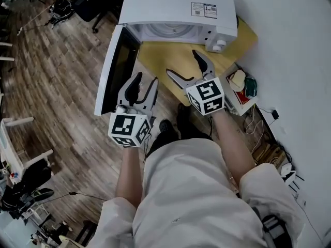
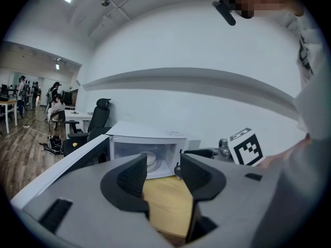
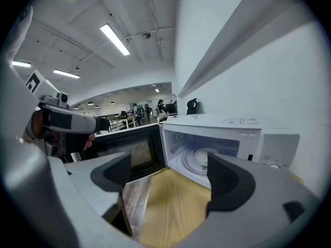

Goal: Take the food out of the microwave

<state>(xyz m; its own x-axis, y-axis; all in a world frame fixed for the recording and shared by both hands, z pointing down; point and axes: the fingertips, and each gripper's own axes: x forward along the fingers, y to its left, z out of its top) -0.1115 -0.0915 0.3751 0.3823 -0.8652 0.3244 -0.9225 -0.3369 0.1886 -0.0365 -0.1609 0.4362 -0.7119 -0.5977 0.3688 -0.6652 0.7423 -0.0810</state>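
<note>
Right gripper view: food (image 3: 201,155) inside microwave (image 3: 222,123), beyond right gripper (image 3: 169,165).

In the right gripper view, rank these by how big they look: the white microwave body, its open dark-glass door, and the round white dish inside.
Largest: the white microwave body.
Next: the open dark-glass door, clearly smaller.
Smallest: the round white dish, though it sits deepest.

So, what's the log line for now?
door: open | dish: inside microwave | left gripper: open, empty | right gripper: open, empty
</note>
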